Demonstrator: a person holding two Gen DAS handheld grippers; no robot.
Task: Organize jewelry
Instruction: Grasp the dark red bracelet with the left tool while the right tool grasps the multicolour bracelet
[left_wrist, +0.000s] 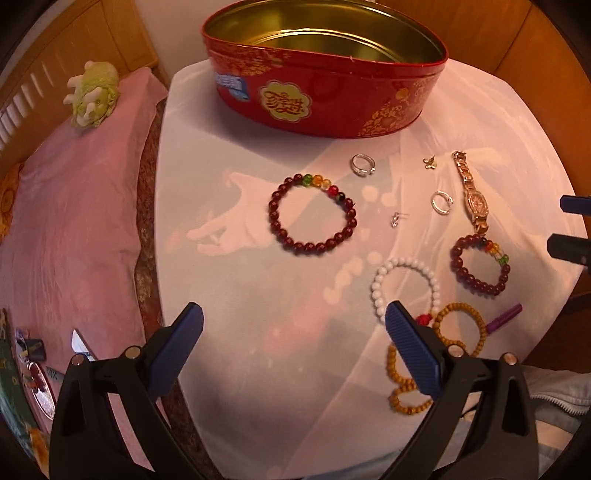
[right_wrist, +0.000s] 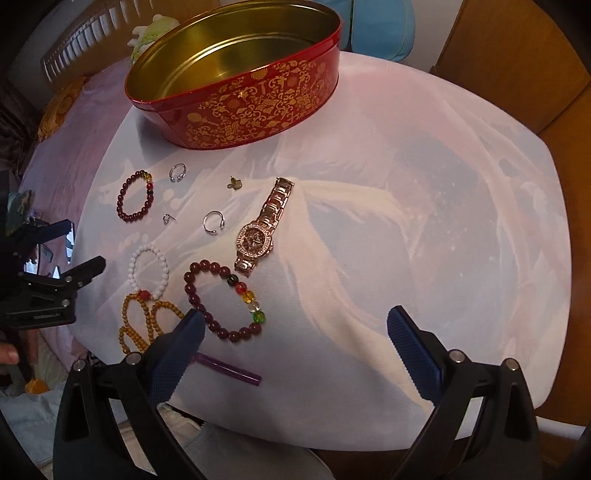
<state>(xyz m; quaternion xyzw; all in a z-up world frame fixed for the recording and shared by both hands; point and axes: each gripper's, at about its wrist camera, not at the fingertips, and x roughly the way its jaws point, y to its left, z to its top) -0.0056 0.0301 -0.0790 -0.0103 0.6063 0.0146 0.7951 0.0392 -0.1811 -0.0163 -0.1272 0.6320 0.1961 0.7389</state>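
An open red and gold tin (left_wrist: 325, 99) (right_wrist: 236, 110) stands at the back of the white cloth, empty. In front of it lie two dark red bead bracelets (left_wrist: 312, 214) (left_wrist: 480, 266), a white bead bracelet (left_wrist: 406, 284), a tan bead string (left_wrist: 458, 328), a gold watch (left_wrist: 472, 192) (right_wrist: 262, 229), two silver rings (left_wrist: 362, 165) (left_wrist: 441, 202) and small earrings (left_wrist: 397, 218). My left gripper (left_wrist: 295, 332) is open and empty above the near cloth. My right gripper (right_wrist: 295, 332) is open and empty, its left finger beside the nearer red bracelet (right_wrist: 225, 299).
A purple stick (right_wrist: 229, 369) lies at the cloth's near edge. A pink cloth (left_wrist: 74, 221) with a cabbage-shaped toy (left_wrist: 94, 92) lies to the left. Wooden furniture (right_wrist: 517, 55) stands behind. Small items (left_wrist: 33, 369) sit at the far left.
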